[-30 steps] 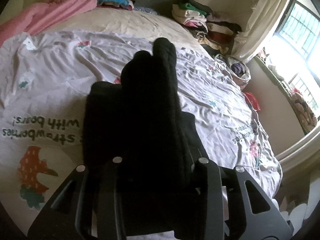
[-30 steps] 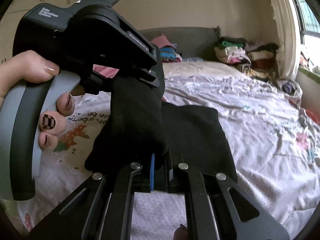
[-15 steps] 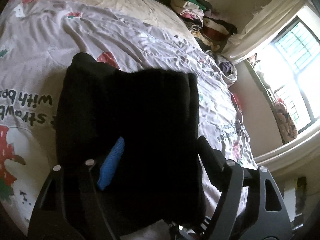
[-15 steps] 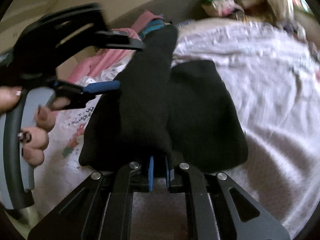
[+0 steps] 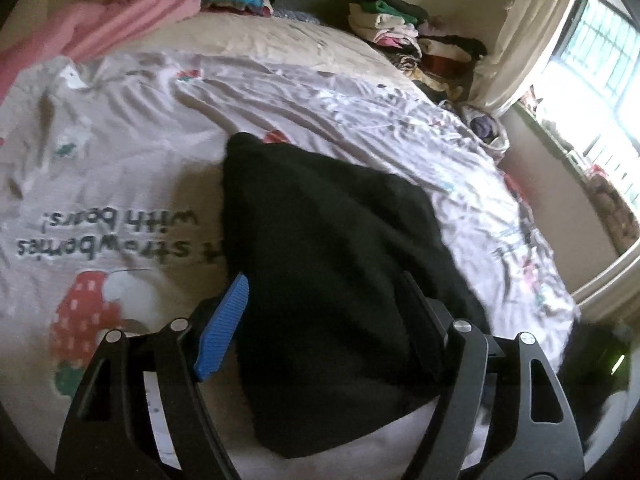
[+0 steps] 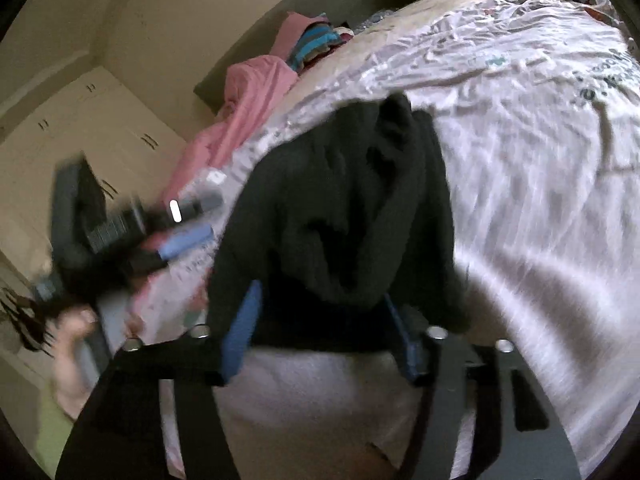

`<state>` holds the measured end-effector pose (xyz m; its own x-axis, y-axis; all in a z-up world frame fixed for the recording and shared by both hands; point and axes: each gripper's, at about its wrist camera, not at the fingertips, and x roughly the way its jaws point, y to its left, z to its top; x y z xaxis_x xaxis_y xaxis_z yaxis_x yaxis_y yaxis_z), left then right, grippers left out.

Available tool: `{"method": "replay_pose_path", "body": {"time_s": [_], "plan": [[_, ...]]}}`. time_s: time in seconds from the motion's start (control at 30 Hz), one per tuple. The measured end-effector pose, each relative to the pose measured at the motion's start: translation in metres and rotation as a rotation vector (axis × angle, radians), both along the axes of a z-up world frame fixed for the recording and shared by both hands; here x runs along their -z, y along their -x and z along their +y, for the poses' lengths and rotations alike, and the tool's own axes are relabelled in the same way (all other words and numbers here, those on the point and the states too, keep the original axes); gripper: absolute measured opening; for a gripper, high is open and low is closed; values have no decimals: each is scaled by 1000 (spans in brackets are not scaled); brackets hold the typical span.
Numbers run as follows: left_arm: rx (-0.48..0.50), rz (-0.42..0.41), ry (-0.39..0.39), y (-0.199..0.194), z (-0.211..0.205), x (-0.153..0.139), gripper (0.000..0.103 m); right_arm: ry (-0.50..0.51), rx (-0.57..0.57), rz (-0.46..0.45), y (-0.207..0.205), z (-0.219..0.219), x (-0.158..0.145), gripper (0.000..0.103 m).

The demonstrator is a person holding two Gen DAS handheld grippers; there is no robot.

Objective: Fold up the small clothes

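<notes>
both grippers' fingers (image 5: 224, 320) spread wide — right's opening — black garment (image 5: 336, 280) loose between them.

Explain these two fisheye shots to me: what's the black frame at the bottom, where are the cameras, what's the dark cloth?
No robot here: a person holds a two-finger gripper in each hand, and each gripper carries a camera looking forward along its fingers. The black frames at the bottom are those fingers, with blue pads.

The left wrist view shows the left gripper open over a black garment lying on a printed bedsheet. The right wrist view shows the right gripper, its jaws opening with a bunched part of the garment between them. The blurred tool at its left is the left gripper, held by a hand.

Further back: a pink blanket and stacks of clothes by the window.
</notes>
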<state>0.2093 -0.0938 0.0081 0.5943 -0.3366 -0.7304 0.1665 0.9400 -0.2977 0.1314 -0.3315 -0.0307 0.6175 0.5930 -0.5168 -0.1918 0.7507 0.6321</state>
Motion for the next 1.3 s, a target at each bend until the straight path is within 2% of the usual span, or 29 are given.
{"method": "replay_pose_path", "body": {"time_s": [0.03, 0.13, 0.3, 0.43, 0.5, 0.6, 0.67, 0.73, 0.87, 0.97, 1.1, 1.3], "plan": [[0, -2, -6, 1, 2, 1, 67, -8, -1, 5, -6, -5, -5, 68], [-2, -6, -38, 4, 5, 6, 67, -39, -25, 60, -30, -13, -12, 71], [0, 2, -53, 7, 7, 16, 68, -42, -83, 159, -77, -13, -7, 71], [5, 9, -59, 9, 9, 21, 68, -63, -67, 212, -101, -13, -1, 69], [6, 12, -58, 9, 9, 22, 70, -42, -67, 207, -111, -11, -4, 66], [9, 16, -63, 8, 8, 24, 71, 9, -56, 191, -120, -8, -9, 47], [9, 23, -64, 6, 7, 25, 71, 46, -66, 178, -125, -5, -13, 27], [11, 30, -60, 4, 7, 26, 71, 113, -80, 131, -127, 3, -22, 19], [33, 28, -44, 7, 4, 22, 71, 189, -98, 6, -115, 9, -50, 17], [50, 22, -42, 11, 1, 19, 71, 218, -99, -44, -109, 6, -58, 17], [72, 33, -51, 14, -6, 22, 71, 263, -84, -15, -111, -3, -43, 17], [89, 38, -58, 18, -11, 26, 75, 257, -49, 42, -113, -12, -16, 17]]}}
